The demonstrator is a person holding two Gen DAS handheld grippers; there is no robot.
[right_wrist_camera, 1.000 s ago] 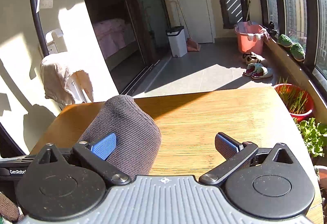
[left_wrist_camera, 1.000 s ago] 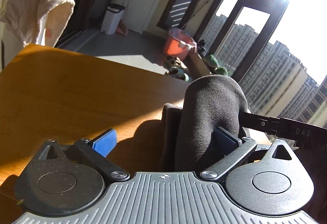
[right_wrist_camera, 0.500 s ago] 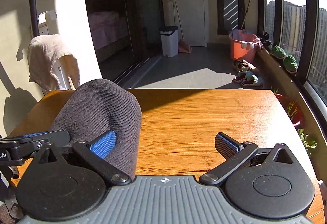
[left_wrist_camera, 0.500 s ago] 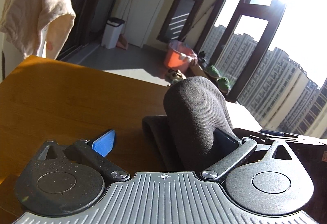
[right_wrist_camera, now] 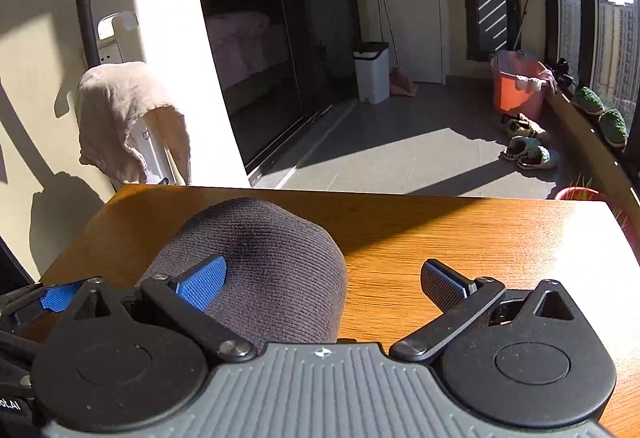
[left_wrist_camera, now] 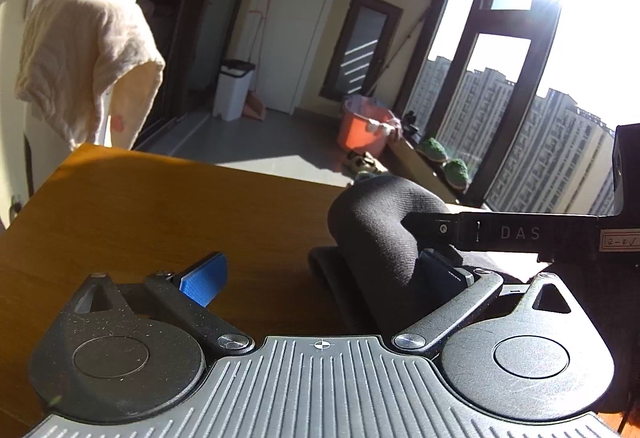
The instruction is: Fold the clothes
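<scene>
The left gripper (left_wrist_camera: 324,280) sits low over the wooden table (left_wrist_camera: 140,206), its body filling the bottom of the left wrist view and its two fingers pointing toward the far edge. The fingers are spread wide. The blue-padded one (left_wrist_camera: 204,279) at lower left stands free above bare wood, while the right one (left_wrist_camera: 442,272) at lower right is partly covered by a dark knitted garment (left_wrist_camera: 380,234) that humps up over it. Whether that finger presses the cloth against anything cannot be told. A folded band of the same cloth lies flat on the table just left of the hump. From the right edge of that view a black finger marked "DAS" reaches in level and touches the top of the hump.

In the right wrist view the right gripper (right_wrist_camera: 322,284) is also held low and level above the table, fingers wide apart. The garment (right_wrist_camera: 260,262) bulges at lower left, draped around the blue-padded left finger (right_wrist_camera: 202,282); the dark right finger (right_wrist_camera: 444,286) stands clear over sunlit wood. Part of the other gripper shows at the far lower left edge, beside the cloth.

A pale towel (right_wrist_camera: 124,114) hangs at the upper left, and an orange bucket (right_wrist_camera: 516,86) stands on the floor at the right.
</scene>
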